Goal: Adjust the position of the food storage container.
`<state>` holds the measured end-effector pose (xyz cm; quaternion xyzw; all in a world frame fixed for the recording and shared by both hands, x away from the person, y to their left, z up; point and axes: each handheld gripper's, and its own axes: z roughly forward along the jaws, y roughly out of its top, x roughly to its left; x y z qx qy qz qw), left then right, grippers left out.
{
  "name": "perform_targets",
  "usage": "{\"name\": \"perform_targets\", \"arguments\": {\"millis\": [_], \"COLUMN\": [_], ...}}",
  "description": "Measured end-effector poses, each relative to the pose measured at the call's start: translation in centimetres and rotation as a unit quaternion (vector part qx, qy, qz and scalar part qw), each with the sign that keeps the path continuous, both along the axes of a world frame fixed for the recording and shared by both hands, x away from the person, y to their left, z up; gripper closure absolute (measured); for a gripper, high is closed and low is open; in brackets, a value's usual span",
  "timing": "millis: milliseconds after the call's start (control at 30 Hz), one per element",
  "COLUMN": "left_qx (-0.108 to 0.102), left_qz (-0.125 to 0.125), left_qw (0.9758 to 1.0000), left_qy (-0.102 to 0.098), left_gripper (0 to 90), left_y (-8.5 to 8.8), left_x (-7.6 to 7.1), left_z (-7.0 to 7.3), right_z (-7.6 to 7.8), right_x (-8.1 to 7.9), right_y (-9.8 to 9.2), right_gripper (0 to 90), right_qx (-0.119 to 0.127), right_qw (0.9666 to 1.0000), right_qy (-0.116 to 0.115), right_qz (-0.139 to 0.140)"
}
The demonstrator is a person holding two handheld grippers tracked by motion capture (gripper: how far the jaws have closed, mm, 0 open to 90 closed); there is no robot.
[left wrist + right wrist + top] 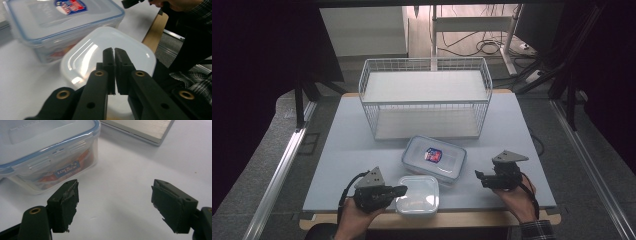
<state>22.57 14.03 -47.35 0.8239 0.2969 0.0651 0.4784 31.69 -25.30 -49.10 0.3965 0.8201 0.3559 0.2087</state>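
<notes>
1. two plastic boxes sit on the table (pixel 342 150): a small box (pixel 418 195) with a plain milky lid at the near edge, and a large box (pixel 434 159) with a blue-rimmed lid just behind it, so close that they look to be touching.
2. left gripper (pixel 401 190) hovers over the small box's left edge, its jaws pressed together with nothing between them; in the left gripper view the shut jaws point across the milky lid toward the large box (pixel 62 25).
3. right gripper (pixel 480 178) hangs just right of the large box, apart from it, jaws spread wide and empty; the right gripper view shows bare table between the jaws (pixel 115 207) and the large box (pixel 47 152) ahead to the left, its side clip and label facing the camera.
4. large box carries a red and blue sticker (pixel 433 155) on its lid and holds something orange inside, too unclear to name.
5. one white wire basket (pixel 426 97) stands behind the boxes, mid-table, near the large box but apart from it, open toward the person.
6. nothing lies between either gripper and the boxes.
7. count: two boxes, one basket, two grippers, one sticker.
</notes>
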Motion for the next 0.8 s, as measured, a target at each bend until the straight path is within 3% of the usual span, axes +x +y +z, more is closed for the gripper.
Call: {"name": "perform_targets", "arguments": {"millis": [300,333,533,667,800], "left_qx": [0.021,0.028,0.049,0.059,0.068], "left_qz": [-0.017,-0.029,-0.045,-0.053,-0.056], "left_qw": [0.9996,0.9991,0.9978,0.9968,0.9961], "left_qy": [-0.012,-0.015,-0.006,-0.004,0.0], "left_gripper": [90.0,90.0,90.0,90.0,90.0], "left_y": [-4.2,-5.5,-8.8,-10.2,-10.5], "left_x": [-0.6,-0.8,-1.0,-1.3,-1.5], "left_z": [0.0,0.0,-0.4,-0.5,-0.9], "right_z": [0.0,0.0,-0.2,-0.2,-0.4], "right_x": [0.0,0.0,0.0,0.1,0.1], "right_y": [-0.1,-0.1,-0.1,-0.1,-0.1], "right_gripper": [23.6,23.7,23.7,23.6,23.3], "right_qx": [-0.01,-0.01,-0.023,-0.024,-0.031], "right_qw": [0.9999,0.9999,0.9997,0.9997,0.9995], "right_qy": [-0.003,-0.003,-0.004,-0.006,-0.006], "right_qz": [-0.006,-0.006,-0.002,-0.003,0.0]}}
